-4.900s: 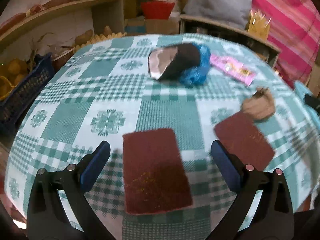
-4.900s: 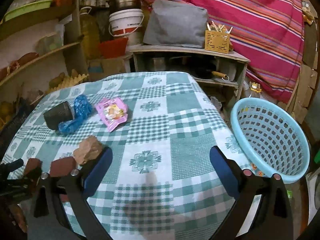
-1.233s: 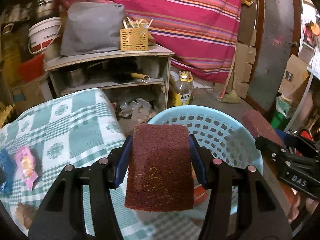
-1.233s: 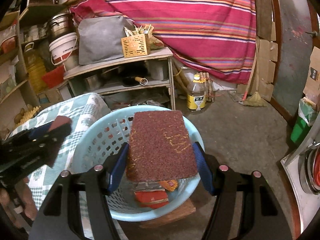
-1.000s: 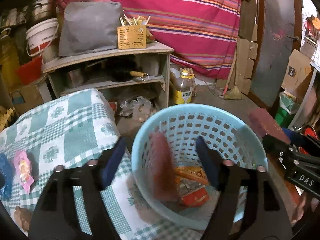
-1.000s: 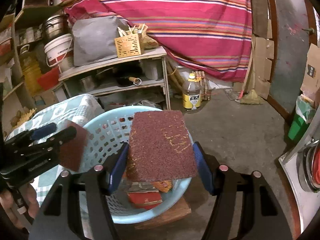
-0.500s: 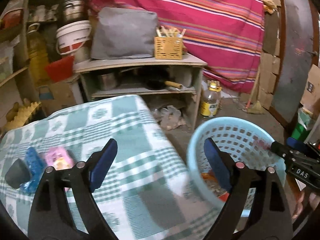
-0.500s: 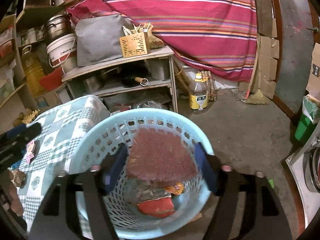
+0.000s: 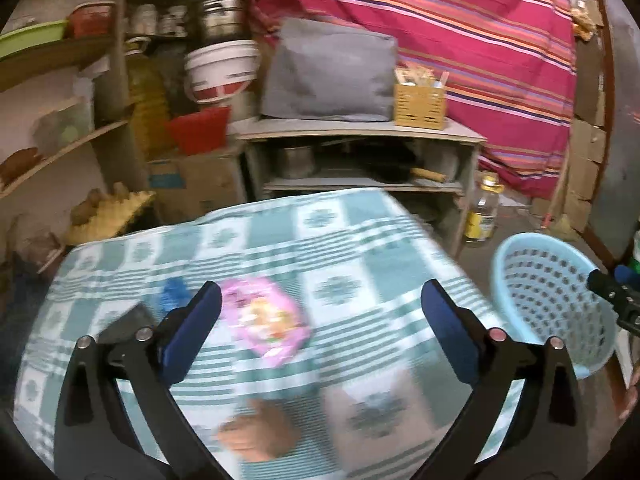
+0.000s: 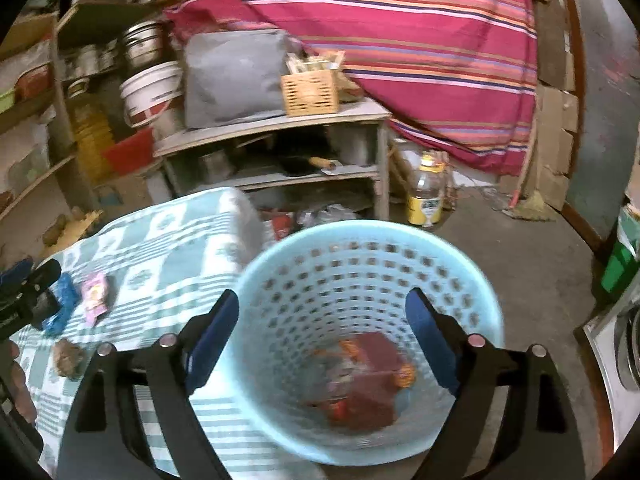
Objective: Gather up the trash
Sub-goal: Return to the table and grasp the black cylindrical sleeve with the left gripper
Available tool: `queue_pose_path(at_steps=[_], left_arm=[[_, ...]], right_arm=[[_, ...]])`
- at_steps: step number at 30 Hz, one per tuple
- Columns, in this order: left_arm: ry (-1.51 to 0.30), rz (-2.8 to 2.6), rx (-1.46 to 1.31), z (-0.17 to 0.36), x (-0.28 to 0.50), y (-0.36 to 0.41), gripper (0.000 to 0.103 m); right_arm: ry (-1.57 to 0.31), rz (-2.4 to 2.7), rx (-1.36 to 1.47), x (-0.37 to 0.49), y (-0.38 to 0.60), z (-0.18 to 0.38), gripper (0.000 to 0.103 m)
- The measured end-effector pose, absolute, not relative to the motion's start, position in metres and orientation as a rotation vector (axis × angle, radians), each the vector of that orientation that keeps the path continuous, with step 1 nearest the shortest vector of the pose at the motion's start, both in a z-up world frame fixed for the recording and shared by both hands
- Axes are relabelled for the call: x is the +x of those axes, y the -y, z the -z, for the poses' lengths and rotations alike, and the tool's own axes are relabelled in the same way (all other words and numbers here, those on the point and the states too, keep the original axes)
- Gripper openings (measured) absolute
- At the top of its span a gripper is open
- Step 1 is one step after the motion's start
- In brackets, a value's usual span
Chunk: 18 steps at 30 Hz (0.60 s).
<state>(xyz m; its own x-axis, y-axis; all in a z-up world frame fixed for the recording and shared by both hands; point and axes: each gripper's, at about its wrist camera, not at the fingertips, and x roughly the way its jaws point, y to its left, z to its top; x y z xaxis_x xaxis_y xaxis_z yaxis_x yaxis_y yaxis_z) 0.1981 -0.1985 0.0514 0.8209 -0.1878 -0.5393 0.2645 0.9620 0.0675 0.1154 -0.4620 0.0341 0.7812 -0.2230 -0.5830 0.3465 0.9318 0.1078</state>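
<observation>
My left gripper (image 9: 320, 316) hangs over the green checked tablecloth (image 9: 360, 264), its jaws opening wide with nothing held. A pink wrapper (image 9: 266, 326) lies just beyond its left finger, a blue crumpled bag (image 9: 174, 292) and a dark cup (image 9: 124, 324) further left, a brown crumpled scrap (image 9: 256, 432) nearer. My right gripper (image 10: 322, 324) is above the light blue basket (image 10: 280, 280), jaws opening and empty. Maroon scouring pads (image 10: 368, 372) lie in the basket's bottom among wrappers. The same basket (image 9: 516, 264) stands right of the table in the left wrist view.
A grey shelf unit (image 10: 280, 124) with a wicker box (image 10: 310, 92) stands behind the table. An oil bottle (image 10: 426, 196) sits on the floor by the striped red cloth (image 10: 400, 20). Shelves with buckets and pots line the left. A steel basin (image 10: 628, 344) is at the right edge.
Both grippers let go of their maroon pads, which fell into the basket. The left gripper swung left from the basket back over the table. Both jaws widened.
</observation>
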Motion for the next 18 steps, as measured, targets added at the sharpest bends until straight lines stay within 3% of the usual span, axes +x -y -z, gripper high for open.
queue_pose_path(at_steps=[4,6,18], left_arm=[[-0.579,0.169,0.137,-0.047,0.205,0.152,0.097],[-0.584,0.139,0.128,-0.046,0.207,0.128,0.097],[-0.642,0.045,0.112,-0.016,0.226,0.031,0.097]], right_arm=[[-0.606,0.243,0.166,0.13,0.41,-0.036,0.086],[-0.607,0.217,0.145,0.138,0.386,-0.036,0.093],[-0.633,0.129,0.112,0.184,0.3,-0.016,0.093]])
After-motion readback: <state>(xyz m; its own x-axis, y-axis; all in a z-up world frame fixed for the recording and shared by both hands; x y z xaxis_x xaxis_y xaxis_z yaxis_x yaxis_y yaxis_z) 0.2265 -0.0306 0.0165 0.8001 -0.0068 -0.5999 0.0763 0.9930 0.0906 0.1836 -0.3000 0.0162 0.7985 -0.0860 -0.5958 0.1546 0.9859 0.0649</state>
